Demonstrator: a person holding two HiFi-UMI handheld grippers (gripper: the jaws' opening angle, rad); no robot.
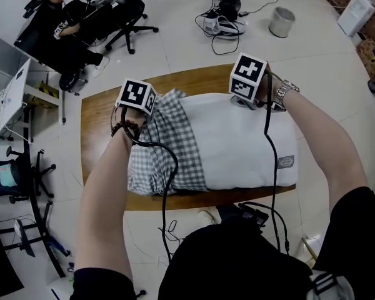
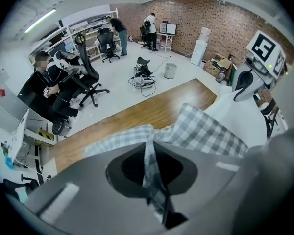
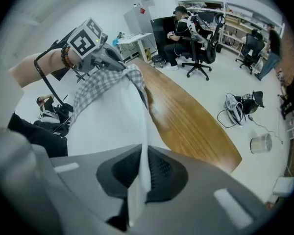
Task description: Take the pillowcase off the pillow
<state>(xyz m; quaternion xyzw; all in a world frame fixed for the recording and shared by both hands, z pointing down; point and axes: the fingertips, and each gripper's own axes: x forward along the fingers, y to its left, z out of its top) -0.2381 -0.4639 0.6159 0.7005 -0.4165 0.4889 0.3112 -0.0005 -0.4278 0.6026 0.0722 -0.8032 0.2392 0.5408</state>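
Pinching soft, light pillowcase [image 1: 165, 149] at bunched edge with left gripper [image 2: 153, 180], far edge of pillow [image 1: 237, 145] with right gripper [image 3: 137, 190]; probably slides easily.

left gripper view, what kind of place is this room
Probably an open-plan office or lab workspace: black swivel office chairs, computer monitors against a red brick wall, and white storage shelving along one side.
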